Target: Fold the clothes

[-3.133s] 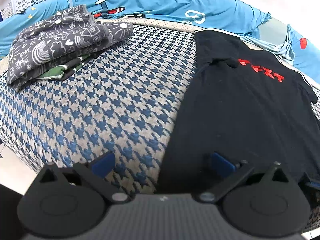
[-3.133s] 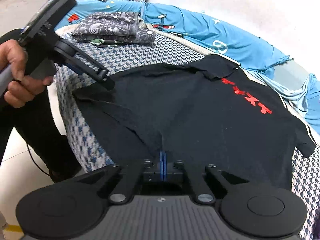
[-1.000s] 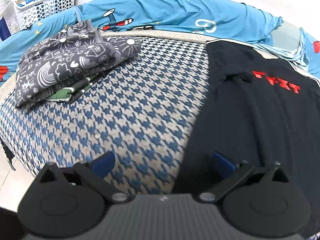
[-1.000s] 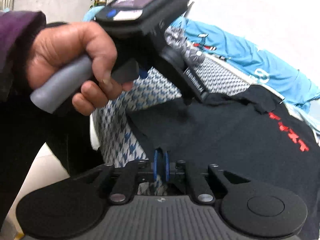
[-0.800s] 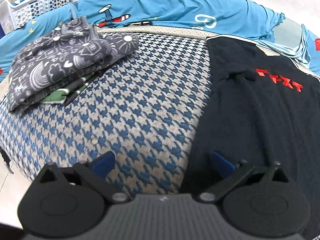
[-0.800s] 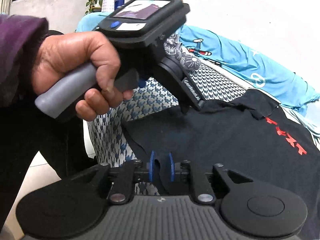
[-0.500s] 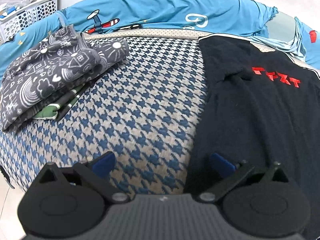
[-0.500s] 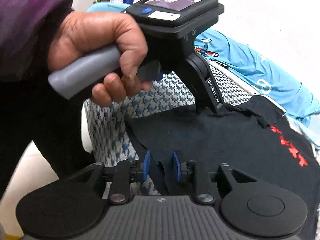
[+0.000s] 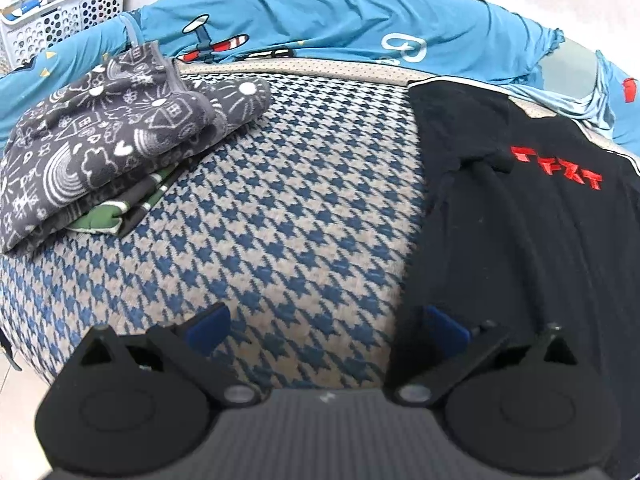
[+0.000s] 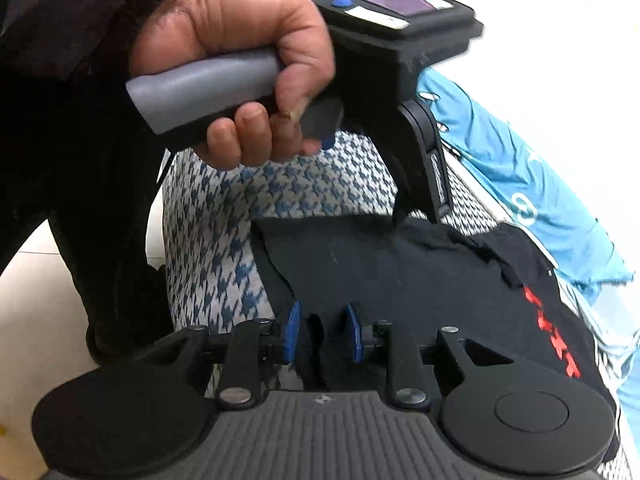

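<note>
A black T-shirt point(image 9: 520, 248) with red lettering lies spread on the right of the houndstooth bed cover point(image 9: 280, 208). My left gripper point(image 9: 326, 326) is open wide and straddles the shirt's left edge, one pad over the shirt and one over the cover. In the right wrist view a hand point(image 10: 240, 60) holds that left gripper point(image 10: 418, 218), tips down at the shirt's point(image 10: 400, 280) far edge. My right gripper point(image 10: 324, 338) sits at the shirt's near hem. Its blue pads stand apart, and a loose fold of black cloth hangs between them unpressed.
A folded stack of grey patterned clothes point(image 9: 112, 148) lies at the bed's back left. A crumpled blue sheet point(image 9: 340, 20) runs along the back, with a white basket point(image 9: 60, 16) behind it. The person's dark-clothed body point(image 10: 80, 200) and pale floor point(image 10: 40, 320) fill the left.
The right gripper's pads, pinched on the shirt's hem a second ago, have parted and the cloth sits loose between them. The right view has rolled. The left gripper stays open.
</note>
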The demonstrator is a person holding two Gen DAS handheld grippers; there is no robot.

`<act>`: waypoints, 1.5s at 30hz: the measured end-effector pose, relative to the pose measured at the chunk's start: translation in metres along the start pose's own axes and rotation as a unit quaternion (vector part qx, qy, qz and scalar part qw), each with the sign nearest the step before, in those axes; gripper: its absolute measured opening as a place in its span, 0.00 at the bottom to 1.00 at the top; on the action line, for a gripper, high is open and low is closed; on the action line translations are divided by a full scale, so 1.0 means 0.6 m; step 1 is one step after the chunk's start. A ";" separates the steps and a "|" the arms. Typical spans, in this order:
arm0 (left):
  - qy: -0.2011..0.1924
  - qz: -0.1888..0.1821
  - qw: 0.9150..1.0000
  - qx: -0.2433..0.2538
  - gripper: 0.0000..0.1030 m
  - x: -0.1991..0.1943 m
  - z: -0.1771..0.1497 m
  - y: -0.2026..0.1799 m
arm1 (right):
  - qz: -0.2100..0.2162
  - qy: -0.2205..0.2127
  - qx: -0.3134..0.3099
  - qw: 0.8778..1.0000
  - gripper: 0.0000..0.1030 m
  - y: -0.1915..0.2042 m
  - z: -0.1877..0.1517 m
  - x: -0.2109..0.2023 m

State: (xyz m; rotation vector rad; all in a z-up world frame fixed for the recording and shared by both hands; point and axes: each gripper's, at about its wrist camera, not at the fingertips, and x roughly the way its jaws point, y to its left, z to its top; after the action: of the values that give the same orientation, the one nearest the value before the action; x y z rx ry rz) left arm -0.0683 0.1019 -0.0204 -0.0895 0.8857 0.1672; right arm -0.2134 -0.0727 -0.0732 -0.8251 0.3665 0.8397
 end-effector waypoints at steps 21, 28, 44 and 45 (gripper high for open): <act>-0.002 -0.009 1.000 -0.029 1.00 -0.005 -0.001 0.034 | -0.012 -0.019 -0.053 0.998 0.27 0.042 0.039 0.054; -0.005 -0.012 0.999 -0.033 1.00 -0.009 -0.001 0.034 | -0.014 -0.032 -0.033 0.999 0.24 0.042 0.049 0.055; -0.052 0.022 0.997 -0.054 1.00 -0.046 0.022 0.065 | 0.048 -0.067 0.080 0.993 0.03 0.020 0.102 0.069; -0.052 0.023 0.997 -0.055 1.00 -0.047 0.023 0.066 | 0.050 -0.065 0.080 0.993 0.03 0.021 0.102 0.072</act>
State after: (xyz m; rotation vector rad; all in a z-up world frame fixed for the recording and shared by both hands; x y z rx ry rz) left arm -0.0822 0.1398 0.0099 -0.1617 0.7748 0.2612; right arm -0.1975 0.0010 -0.0655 -0.6036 0.3567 0.9410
